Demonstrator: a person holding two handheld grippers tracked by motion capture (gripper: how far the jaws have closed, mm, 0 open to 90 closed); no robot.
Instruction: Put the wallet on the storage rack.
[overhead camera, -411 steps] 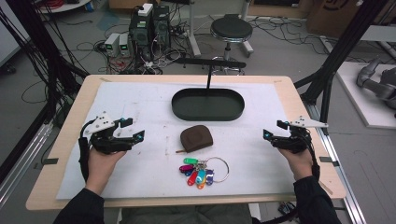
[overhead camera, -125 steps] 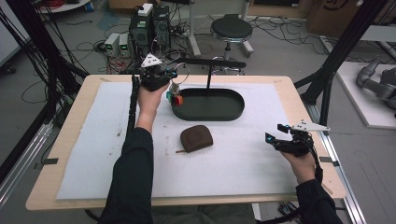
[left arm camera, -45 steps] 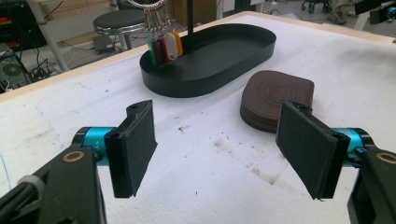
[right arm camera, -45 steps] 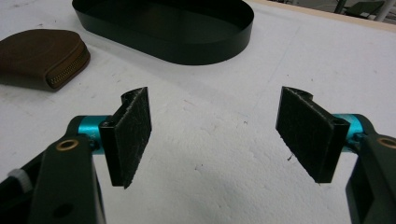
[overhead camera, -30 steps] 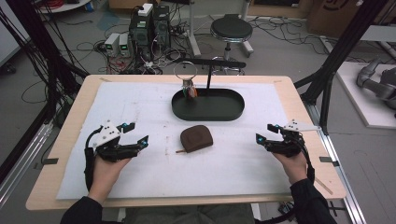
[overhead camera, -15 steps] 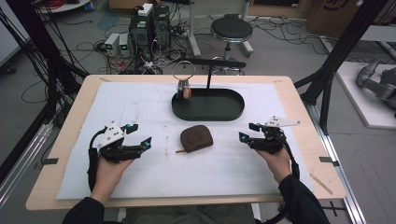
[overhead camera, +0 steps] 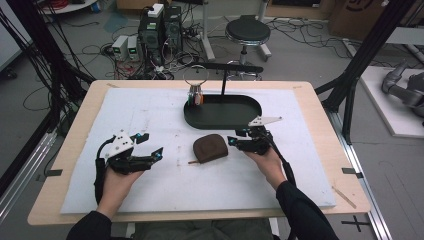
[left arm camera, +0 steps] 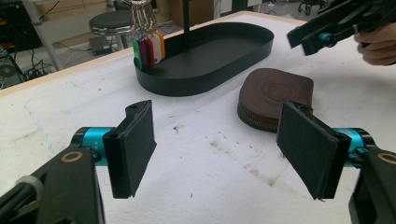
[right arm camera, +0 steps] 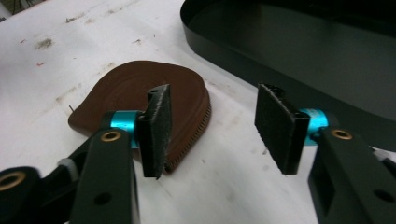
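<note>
A brown zipped pouch (overhead camera: pixel 210 148) lies flat on the white mat, just in front of the black oval tray (overhead camera: pixel 240 117). A key bunch with coloured tags (overhead camera: pixel 195 95) hangs from the tray's stand at its left end. My right gripper (overhead camera: pixel 235 141) is open, its tips close to the pouch's right edge; in the right gripper view the pouch (right arm camera: pixel 140 93) lies just past the left jaw. My left gripper (overhead camera: pixel 150 147) rests open on the mat to the left, well apart from the pouch (left arm camera: pixel 275 95).
The white mat (overhead camera: pixel 150 115) covers most of the wooden table (overhead camera: pixel 350 165). The tray's upright post and crossbar (overhead camera: pixel 225 67) rise behind it. Beyond the table are a stool (overhead camera: pixel 247 31), computers and cables on the floor.
My right gripper has moved left across the mat to the pouch's right side. The left gripper has barely shifted. Earlier, the key bunch went from the mat to the stand's hook.
</note>
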